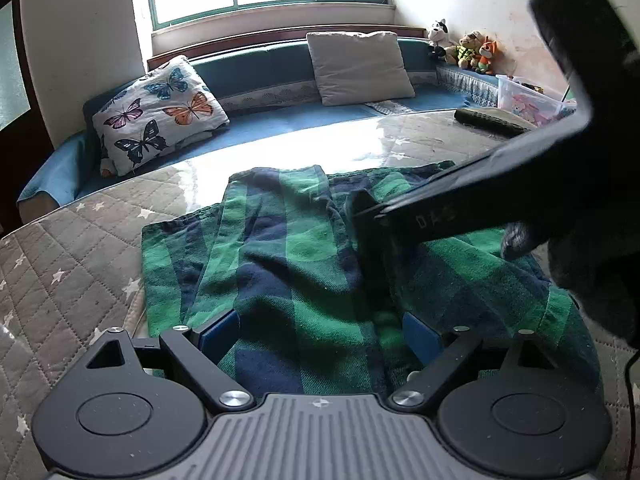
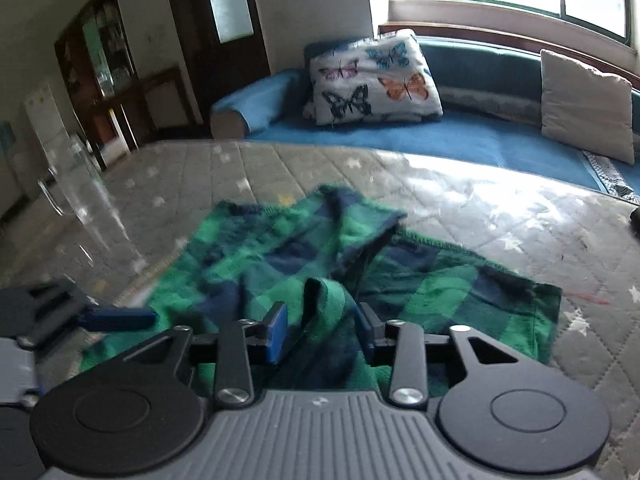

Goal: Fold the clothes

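Observation:
A green and navy plaid cloth (image 1: 288, 248) lies partly folded on the quilted grey table cover (image 1: 80, 248). My left gripper (image 1: 320, 332) is open, its blue pads wide apart with the cloth's near edge lying between them. My right gripper (image 2: 322, 326) has its blue pads partly closed around a raised fold of the same cloth (image 2: 440, 292); a small gap shows on each side of the fold. The right gripper's body crosses the left wrist view from the right (image 1: 480, 200), over the cloth. The left gripper's finger shows at the left of the right wrist view (image 2: 116, 318).
Behind the table a blue sofa (image 1: 280, 120) holds a butterfly cushion (image 1: 160, 112) and a grey cushion (image 1: 360, 66). A remote (image 1: 492, 120), a clear toy box (image 1: 528, 98) and plush toys (image 1: 476, 52) are at far right. A clear glass pitcher (image 2: 88, 200) stands on the table's left.

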